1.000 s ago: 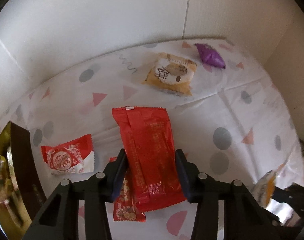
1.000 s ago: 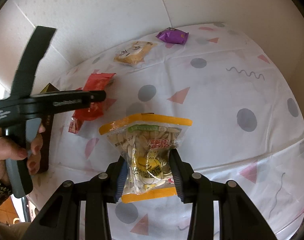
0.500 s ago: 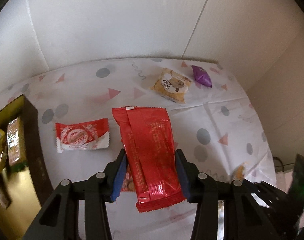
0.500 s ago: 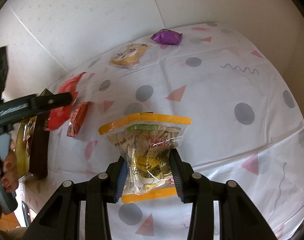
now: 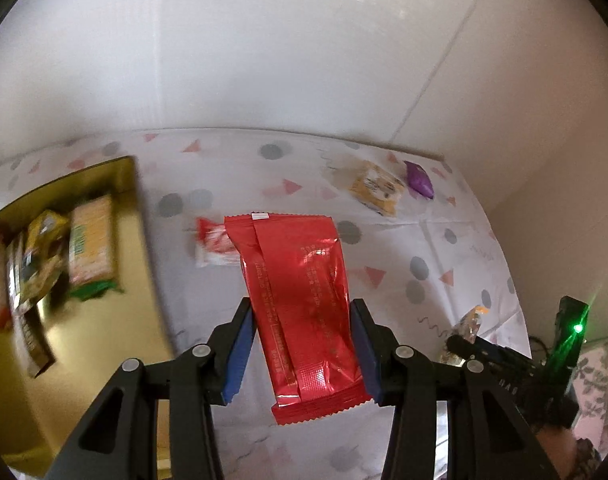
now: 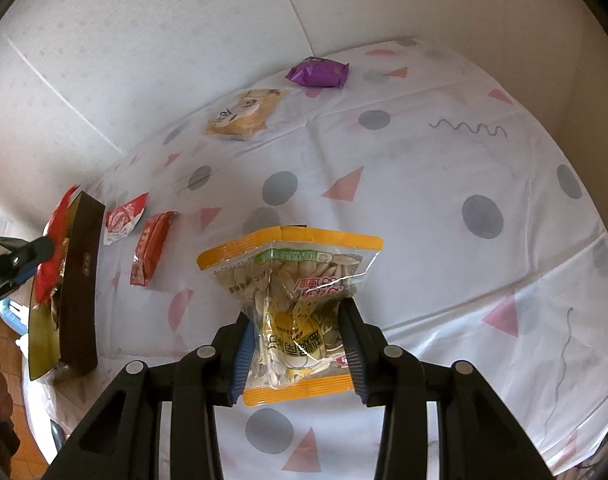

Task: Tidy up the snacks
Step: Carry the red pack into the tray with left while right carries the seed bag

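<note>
My left gripper (image 5: 301, 320) is shut on a long red snack packet (image 5: 299, 300), held above the table beside a gold box (image 5: 103, 308) that holds several snacks. In the right wrist view that left gripper (image 6: 21, 260) hangs over the gold box (image 6: 79, 280) with the red packet (image 6: 47, 268). My right gripper (image 6: 295, 320) is shut on a clear seed bag with orange trim (image 6: 295, 276), lifted over the table's middle. A red-and-white packet (image 6: 123, 218) and a small red packet (image 6: 149, 252) lie near the box.
A yellow pastry packet (image 6: 243, 114) and a purple packet (image 6: 318, 72) lie at the table's far edge by the white wall. The patterned tablecloth (image 6: 424, 184) covers the table. The right gripper (image 5: 484, 350) with its bag shows at lower right in the left wrist view.
My left gripper carried the red packet up and leftward until the gold box came under it. My right gripper kept still with the seed bag.
</note>
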